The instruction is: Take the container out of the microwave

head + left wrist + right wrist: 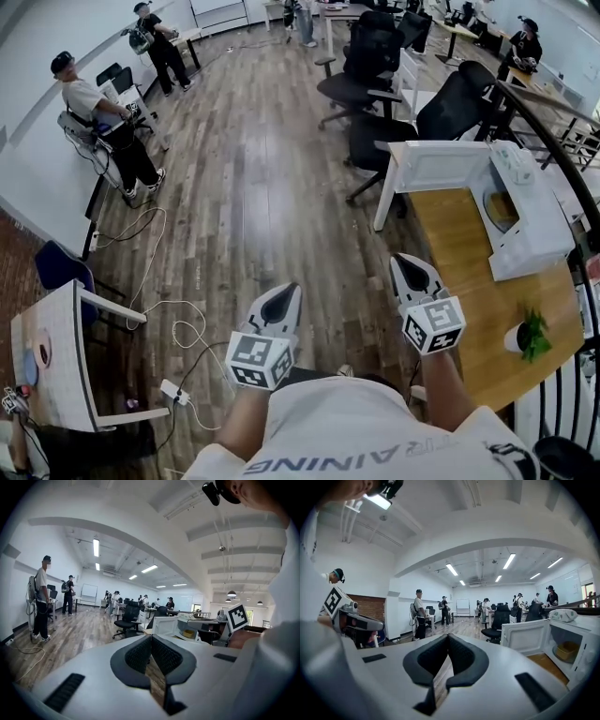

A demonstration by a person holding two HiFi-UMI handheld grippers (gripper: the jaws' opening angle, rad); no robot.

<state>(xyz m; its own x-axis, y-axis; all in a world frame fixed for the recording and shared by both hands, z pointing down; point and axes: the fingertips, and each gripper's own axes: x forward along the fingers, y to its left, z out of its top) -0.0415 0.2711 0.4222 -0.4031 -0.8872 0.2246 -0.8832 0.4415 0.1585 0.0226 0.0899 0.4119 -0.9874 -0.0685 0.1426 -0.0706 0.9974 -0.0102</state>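
Observation:
A white microwave stands on a wooden table at the right, its door swung open to the left. Inside it sits a yellowish container, also seen in the right gripper view and small in the left gripper view. My left gripper and right gripper are held out in front of me over the floor, well short of the microwave. Both are shut with nothing between the jaws, as the left gripper and right gripper views show.
A small potted plant stands on the table's near end. Black office chairs crowd beyond the table. A power strip lies among cables on the wood floor at the left, by a white desk. People stand at the far left. A dark railing runs along the right.

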